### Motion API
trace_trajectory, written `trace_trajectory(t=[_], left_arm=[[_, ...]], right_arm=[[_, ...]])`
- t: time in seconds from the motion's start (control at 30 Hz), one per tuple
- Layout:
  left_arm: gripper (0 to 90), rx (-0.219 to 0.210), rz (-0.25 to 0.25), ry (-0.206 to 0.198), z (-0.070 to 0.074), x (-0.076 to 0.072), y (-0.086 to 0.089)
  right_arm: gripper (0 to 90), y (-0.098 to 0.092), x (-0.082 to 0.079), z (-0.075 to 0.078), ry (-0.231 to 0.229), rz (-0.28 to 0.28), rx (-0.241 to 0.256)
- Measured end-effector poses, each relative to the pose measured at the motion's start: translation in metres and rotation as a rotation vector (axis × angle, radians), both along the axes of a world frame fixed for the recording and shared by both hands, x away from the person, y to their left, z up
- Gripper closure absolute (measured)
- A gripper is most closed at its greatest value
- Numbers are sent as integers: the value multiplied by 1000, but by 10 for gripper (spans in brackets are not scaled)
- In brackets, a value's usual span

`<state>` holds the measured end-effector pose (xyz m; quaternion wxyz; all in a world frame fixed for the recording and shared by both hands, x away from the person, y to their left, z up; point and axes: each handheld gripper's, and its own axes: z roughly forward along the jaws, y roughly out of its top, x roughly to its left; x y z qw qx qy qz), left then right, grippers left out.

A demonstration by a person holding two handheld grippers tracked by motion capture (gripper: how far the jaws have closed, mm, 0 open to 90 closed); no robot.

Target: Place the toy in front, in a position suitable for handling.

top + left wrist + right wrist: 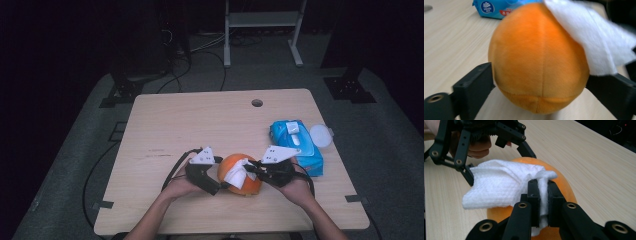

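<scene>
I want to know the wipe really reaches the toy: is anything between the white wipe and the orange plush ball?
Nothing visible: the white wipe, pinched by the right gripper, lies directly on the orange plush ball, which the left gripper clamps.

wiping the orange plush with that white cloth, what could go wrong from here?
1. The left gripper clamps the round plush low, so it may squirt out under wiping pressure.
2. The right gripper pinches only a thin fold of the cloth, which may slip free.
</scene>
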<state>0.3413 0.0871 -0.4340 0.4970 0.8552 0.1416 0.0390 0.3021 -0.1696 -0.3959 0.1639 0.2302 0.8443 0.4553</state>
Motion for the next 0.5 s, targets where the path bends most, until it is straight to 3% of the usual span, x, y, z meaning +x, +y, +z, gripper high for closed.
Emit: trace_trajectory(t=[0.07,0.13,0.23,0.33,0.43,0.5], left_arm=[[73,7,-23,-30,2,-3,-5],[109,64,-36,-81,1,-8,-8],[184,80,-33,-92,-2,-8,0],[191,97,-24,-75,-7,-5,10],[191,99,-19,-50,-12,-1,18],[167,75,-5,-4,-14,1,20]], right_arm=[[825,8,-3,-1,-6,19,-9],[825,18,-7,-1,-17,44,-38],[824,20,-8,-1,-17,62,-51],[825,7,-5,-3,-20,29,-66],[824,-11,0,-12,8,-16,-72],[824,-20,4,-21,37,-40,-79]])
